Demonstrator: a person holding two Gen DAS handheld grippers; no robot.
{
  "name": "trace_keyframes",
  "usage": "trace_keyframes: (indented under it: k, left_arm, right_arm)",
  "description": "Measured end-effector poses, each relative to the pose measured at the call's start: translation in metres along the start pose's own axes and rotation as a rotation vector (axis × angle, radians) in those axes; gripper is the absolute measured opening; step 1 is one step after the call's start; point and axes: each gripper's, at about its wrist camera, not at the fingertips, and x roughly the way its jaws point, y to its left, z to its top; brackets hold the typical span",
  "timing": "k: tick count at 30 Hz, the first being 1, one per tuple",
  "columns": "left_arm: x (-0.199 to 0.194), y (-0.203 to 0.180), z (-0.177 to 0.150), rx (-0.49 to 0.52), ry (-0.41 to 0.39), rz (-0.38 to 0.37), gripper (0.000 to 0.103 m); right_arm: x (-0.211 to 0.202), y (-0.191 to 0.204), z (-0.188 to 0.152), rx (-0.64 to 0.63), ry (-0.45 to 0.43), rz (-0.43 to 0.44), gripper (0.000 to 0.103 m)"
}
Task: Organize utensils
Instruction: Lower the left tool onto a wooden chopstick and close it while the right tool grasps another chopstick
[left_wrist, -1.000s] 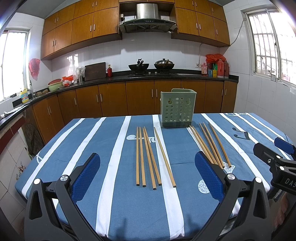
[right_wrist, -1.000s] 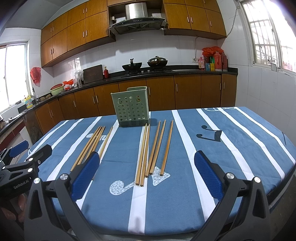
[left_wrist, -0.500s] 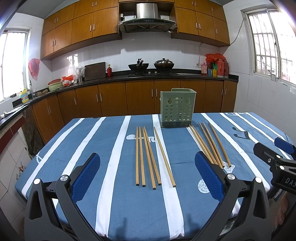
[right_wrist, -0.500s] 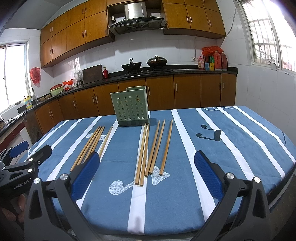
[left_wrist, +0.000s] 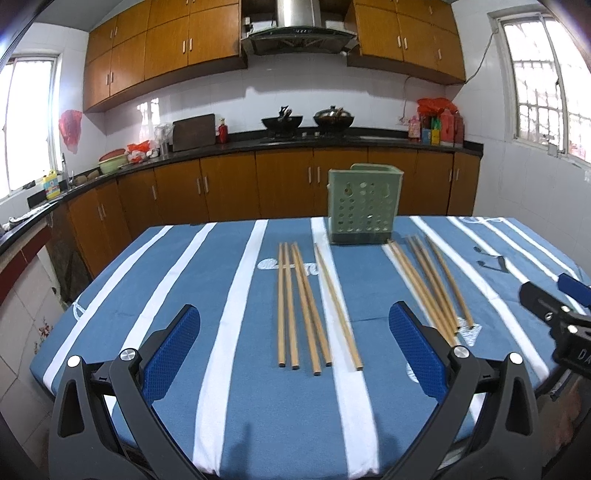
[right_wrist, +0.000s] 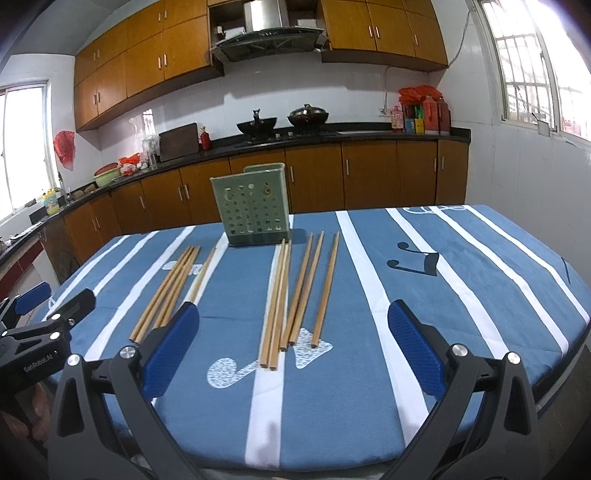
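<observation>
A big table (left_wrist: 147, 295) fills the middle of both views. It wears a blue cloth with white stripes.

Behind it, across the top half of each picture, runs a long black kitchen top with brown cupboards (left_wrist: 229, 195) under it and more above. Two dark pots (left_wrist: 282, 122) sit on the stove in the upper middle.

At the far side of the table stands a green holder (left_wrist: 364, 205) with round holes in its front. It is upright. In the left view it is a bit right of the middle; in the right view (right_wrist: 255, 206) it is a bit left of the middle.

The left tongs (left_wrist: 293, 354) are at the bottom of the left view. Their two blue pads (left_wrist: 170, 354) are spread wide apart and grip nothing. The right tongs (right_wrist: 291, 350) at the bottom of the right view are spread wide too, with nothing between them.

Two bunches of wooden chopsticks lie flat on the cloth, in front of the holder. The left chopsticks (left_wrist: 306, 306) are five sticks in the middle of the left view, lying between the pads but farther off. The right chopsticks (right_wrist: 291, 291) are five sticks in the middle of the right view. The two bunches lie apart, and none are in the holder.
</observation>
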Motion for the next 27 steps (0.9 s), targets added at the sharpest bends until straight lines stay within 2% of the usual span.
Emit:
trace_keyframes:
  k: [5, 10, 12, 14, 15, 17, 19, 22, 24, 25, 27]
  left_arm:
    - [0.024, 0.022, 0.003, -0.029, 0.073, 0.043, 0.101]
    - [0.047, 0.047, 0.008, -0.065, 0.138, 0.082, 0.101]
    - [0.057, 0.056, 0.008, -0.074, 0.170, 0.096, 0.101]
    - [0.066, 0.060, 0.010, -0.084, 0.191, 0.096, 0.101]
    - [0.069, 0.062, 0.010, -0.090, 0.199, 0.090, 0.101]
    - [0.078, 0.068, 0.009, -0.108, 0.221, 0.076, 0.101]
    - [0.083, 0.072, 0.008, -0.120, 0.232, 0.060, 0.101]
    - [0.091, 0.073, 0.008, -0.111, 0.251, 0.043, 0.098]
    - [0.096, 0.071, 0.008, -0.093, 0.266, 0.027, 0.087]
    - [0.099, 0.070, 0.008, -0.081, 0.277, 0.019, 0.084]
    - [0.107, 0.065, 0.007, -0.066, 0.298, -0.008, 0.070]
  right_arm:
    - [0.028, -0.011, 0.005, 0.018, 0.069, -0.045, 0.099]
    - [0.068, -0.029, 0.016, 0.088, 0.171, -0.062, 0.099]
    - [0.089, -0.035, 0.020, 0.107, 0.220, -0.066, 0.088]
    - [0.112, -0.040, 0.022, 0.115, 0.272, -0.055, 0.070]
    - [0.123, -0.042, 0.022, 0.121, 0.301, -0.055, 0.066]
    - [0.139, -0.044, 0.022, 0.134, 0.342, -0.053, 0.050]
    - [0.155, -0.045, 0.019, 0.141, 0.378, -0.066, 0.043]
    - [0.167, -0.047, 0.016, 0.138, 0.409, -0.073, 0.038]
    - [0.173, -0.045, 0.012, 0.132, 0.425, -0.073, 0.038]
    - [0.175, -0.044, 0.012, 0.127, 0.432, -0.074, 0.038]
    - [0.177, -0.040, 0.011, 0.100, 0.425, -0.089, 0.035]
